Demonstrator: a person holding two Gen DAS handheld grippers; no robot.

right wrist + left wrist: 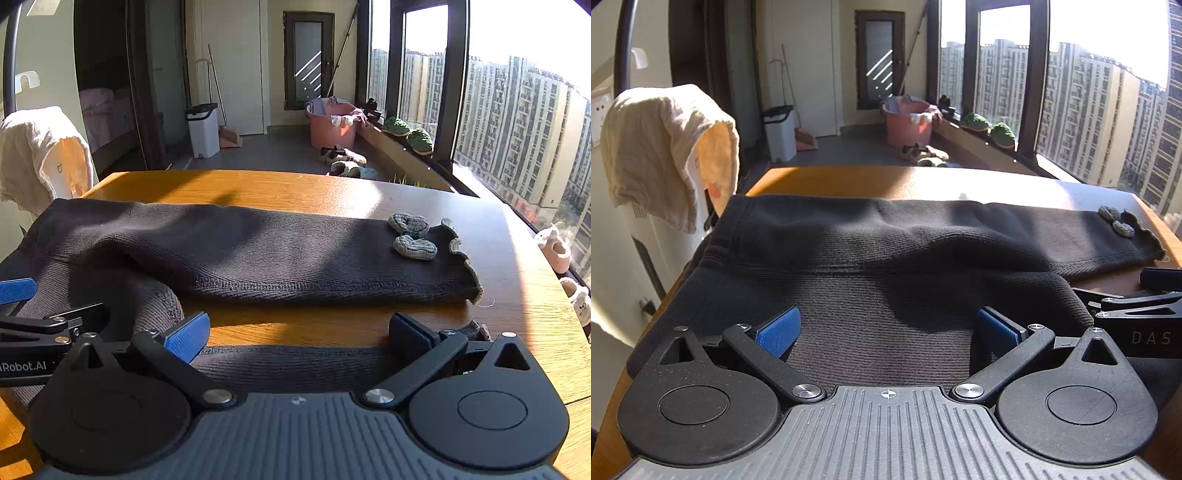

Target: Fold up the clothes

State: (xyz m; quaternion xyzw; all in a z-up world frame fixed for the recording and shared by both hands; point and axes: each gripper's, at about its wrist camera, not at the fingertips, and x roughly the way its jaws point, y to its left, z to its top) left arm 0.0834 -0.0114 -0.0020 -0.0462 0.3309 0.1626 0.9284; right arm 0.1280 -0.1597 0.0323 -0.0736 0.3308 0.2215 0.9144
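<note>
Black knit trousers (236, 251) lie spread across the wooden table (332, 192), 1 leg stretched toward the window. Left gripper (888, 332) hovers over the fabric, jaws wide; right gripper (299, 332) sits beside it, jaws wide too.

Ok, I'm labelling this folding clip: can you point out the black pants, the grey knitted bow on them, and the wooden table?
black pants (258, 251): right wrist view, middle of the far leg.
grey knitted bow (412, 234): right wrist view, its centre knot.
wooden table (295, 188): right wrist view, bare sunlit top beyond the pants.
</note>
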